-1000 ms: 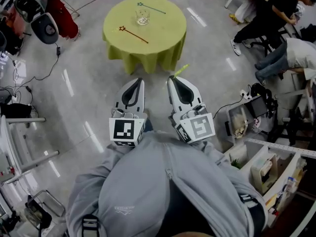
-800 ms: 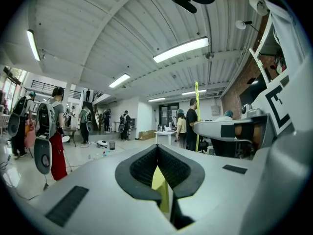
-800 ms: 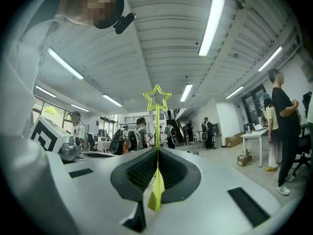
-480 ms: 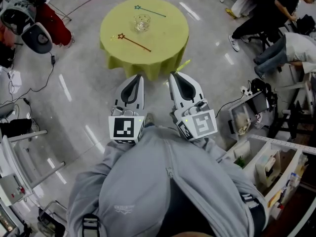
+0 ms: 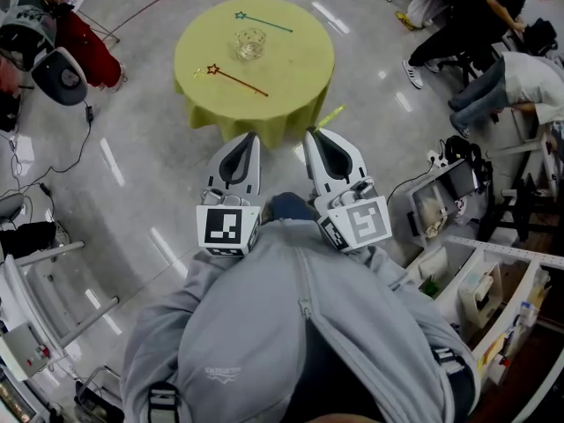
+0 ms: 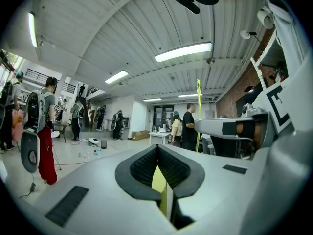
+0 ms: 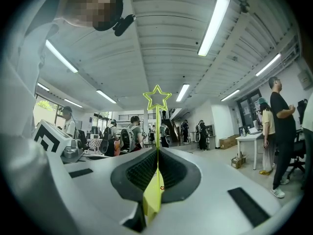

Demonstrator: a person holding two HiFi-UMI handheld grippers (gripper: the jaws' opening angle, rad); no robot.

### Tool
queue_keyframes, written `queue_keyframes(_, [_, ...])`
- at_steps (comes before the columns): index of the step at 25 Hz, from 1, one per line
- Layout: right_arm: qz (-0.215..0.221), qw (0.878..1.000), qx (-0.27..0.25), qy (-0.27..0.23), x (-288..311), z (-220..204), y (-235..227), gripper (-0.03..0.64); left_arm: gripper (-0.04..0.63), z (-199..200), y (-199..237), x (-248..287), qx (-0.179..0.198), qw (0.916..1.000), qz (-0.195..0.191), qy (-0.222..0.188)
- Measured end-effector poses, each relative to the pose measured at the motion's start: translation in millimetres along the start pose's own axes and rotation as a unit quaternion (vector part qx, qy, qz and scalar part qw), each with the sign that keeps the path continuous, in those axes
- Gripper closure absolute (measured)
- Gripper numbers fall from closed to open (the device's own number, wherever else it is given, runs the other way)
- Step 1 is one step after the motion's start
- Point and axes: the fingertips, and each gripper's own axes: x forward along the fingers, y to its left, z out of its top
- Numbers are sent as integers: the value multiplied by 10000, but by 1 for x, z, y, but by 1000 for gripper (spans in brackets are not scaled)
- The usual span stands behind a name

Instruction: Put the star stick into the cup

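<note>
Star stick [image 7: 157,124], yellow, is clamped between the right gripper's [image 7: 157,150] closed jaws. Its shaft runs out past the tips to the star ahead. The left gripper [image 6: 157,147] has its jaws pressed together, empty. Well beyond both sets of tips stands the table [image 5: 300,69], with the cup [image 5: 250,42] between a red stick [image 5: 236,80] and a teal stick [image 5: 264,21].
</note>
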Motion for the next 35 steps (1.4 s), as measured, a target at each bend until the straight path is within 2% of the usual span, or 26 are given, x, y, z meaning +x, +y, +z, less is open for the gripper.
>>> queue_keyframes(3, [-40, 10000, 16, -56, 13, 5, 2, 581, 578, 5, 6, 4, 26, 10000, -67, -13])
queue_keyframes(10, [221, 9997, -78, -39, 23, 2, 9, 581, 578, 4, 14, 10, 93, 9999, -28, -26])
queue_keyframes(16, [317, 9993, -97, -142, 52, 6, -7, 581, 578, 7, 27, 38, 108, 9999, -17, -47])
queue_keyframes(25, [405, 9991, -102, -124, 120, 3, -72, 581, 578, 15, 46, 124, 50, 9999, 1, -125])
queue_keyframes(35, [803, 9967, -43, -86, 236, 10, -152, 581, 578, 35, 100, 244, 39, 9992, 374, -153])
